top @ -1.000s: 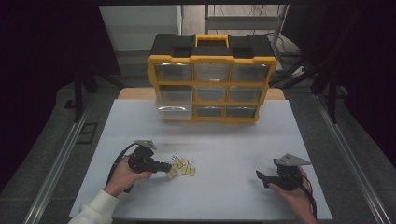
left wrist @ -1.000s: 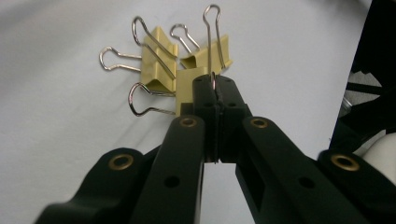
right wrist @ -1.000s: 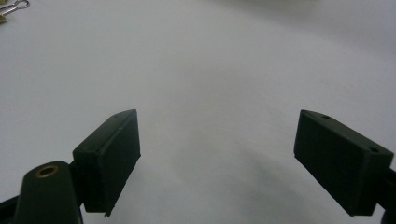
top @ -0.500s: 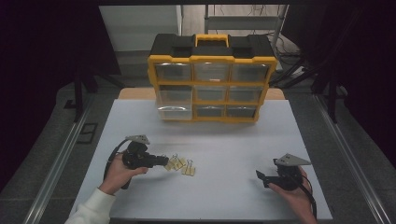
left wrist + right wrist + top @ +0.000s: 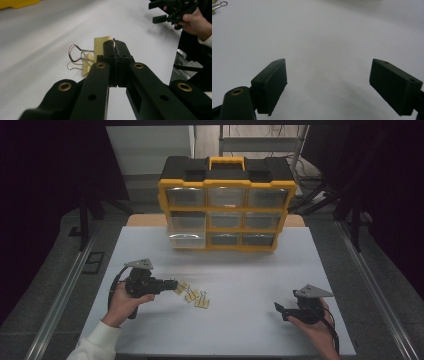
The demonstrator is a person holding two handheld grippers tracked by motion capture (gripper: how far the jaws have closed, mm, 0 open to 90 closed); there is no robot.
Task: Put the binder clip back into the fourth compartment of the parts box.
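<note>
A yellow binder clip [image 5: 182, 287] hangs pinched by its wire handle in the left gripper [image 5: 172, 284], whose jaws are pressed together on the thin wire; in the left gripper view the clip's yellow body [image 5: 102, 42] peeks out just beyond the closed tips. It sits toward the near left of the white desk [image 5: 250, 270], at the left end of a short row of clips. Two more binder clips [image 5: 197, 298] lie on the desk just to its right, close together, their silver wire loops [image 5: 76, 53] showing in the left gripper view beside the held one. The person's left hand [image 5: 125, 302] grips the tool from the near side, a white sleeve [image 5: 95, 345] below it. Well apart, at the near right of the desk, the right gripper [image 5: 280, 309] rests in the other hand with its jaws spread wide and nothing between them. At the far edge stands a yellow-and-black drawer organiser [image 5: 227, 210] with clear drawers.
</note>
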